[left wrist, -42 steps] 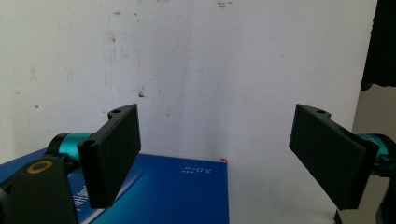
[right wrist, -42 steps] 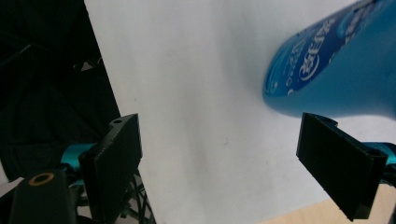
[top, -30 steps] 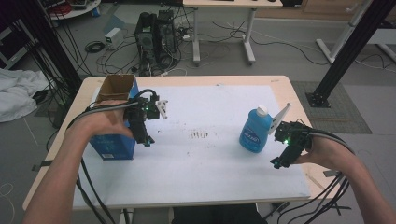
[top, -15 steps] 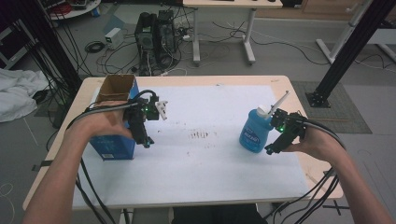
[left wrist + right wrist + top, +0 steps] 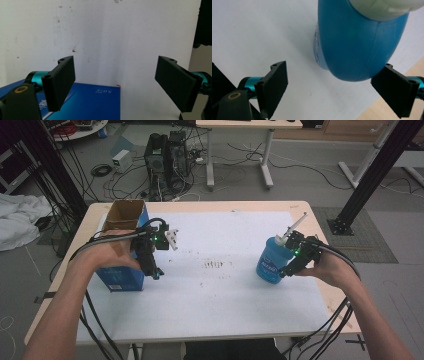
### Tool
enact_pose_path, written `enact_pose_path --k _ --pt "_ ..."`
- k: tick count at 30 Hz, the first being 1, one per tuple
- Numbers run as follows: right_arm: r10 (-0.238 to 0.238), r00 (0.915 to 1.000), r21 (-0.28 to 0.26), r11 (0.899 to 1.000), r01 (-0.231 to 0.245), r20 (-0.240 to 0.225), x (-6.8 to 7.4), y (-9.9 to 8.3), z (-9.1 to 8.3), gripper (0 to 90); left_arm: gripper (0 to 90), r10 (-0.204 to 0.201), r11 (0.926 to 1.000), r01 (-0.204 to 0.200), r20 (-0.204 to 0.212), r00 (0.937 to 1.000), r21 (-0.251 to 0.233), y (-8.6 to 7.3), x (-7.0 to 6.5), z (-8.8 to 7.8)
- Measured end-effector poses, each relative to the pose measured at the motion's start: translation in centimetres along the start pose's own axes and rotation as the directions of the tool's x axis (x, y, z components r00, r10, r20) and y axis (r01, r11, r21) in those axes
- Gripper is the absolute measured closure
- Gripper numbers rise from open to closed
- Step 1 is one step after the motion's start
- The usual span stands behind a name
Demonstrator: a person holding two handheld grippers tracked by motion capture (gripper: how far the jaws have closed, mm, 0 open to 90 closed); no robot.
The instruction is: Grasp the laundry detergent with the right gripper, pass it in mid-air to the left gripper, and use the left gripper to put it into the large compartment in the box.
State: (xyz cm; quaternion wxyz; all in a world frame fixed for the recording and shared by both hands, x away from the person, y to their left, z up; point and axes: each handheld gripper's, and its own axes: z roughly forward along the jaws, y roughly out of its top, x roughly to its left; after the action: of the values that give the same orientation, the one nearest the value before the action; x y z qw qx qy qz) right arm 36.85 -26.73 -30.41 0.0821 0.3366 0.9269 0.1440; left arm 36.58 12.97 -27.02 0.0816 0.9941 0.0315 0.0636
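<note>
Over the last second the right claw (image 5: pixel 296 259) has travelled in from the 3 o'clock edge of the worktop (image 5: pixel 220 320) and now sits against the blue bottle (image 5: pixel 272 262). The left claw (image 5: pixel 150 255) has held its place beside the blue carton (image 5: pixel 122 270).

Right gripper view: the claw is spread wide, and the bottle (image 5: pixel 359 42) lies between the jaws, offset toward the far jaw. No pad is seen pressing it, so the grasp is judged not yet made; closing is the likely next action.

Left gripper view: the claw is spread over the carton's blue face (image 5: pixel 100 102) and grips nothing.

The bottle stands upright near the worktop's 3 o'clock edge, nozzle pointing toward 1 o'clock; the open-topped carton stands at 9 o'clock.
</note>
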Motion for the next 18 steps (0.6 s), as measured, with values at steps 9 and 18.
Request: enact_pose_path --k 9,18 --pt "0.039 0.9992 -0.027 0.999 -0.039 0.006 -0.15 0.68 0.38 13.4 16.6 -0.009 1.0000 0.009 0.012 0.9999 0.001 -0.07 0.02 0.28" --pt "0.042 0.9991 -0.045 0.998 -0.042 0.006 -0.52 0.80 0.86 13.4 16.6 -0.010 1.0000 0.010 0.010 0.9999 -0.001 -0.30 -0.05 0.40"
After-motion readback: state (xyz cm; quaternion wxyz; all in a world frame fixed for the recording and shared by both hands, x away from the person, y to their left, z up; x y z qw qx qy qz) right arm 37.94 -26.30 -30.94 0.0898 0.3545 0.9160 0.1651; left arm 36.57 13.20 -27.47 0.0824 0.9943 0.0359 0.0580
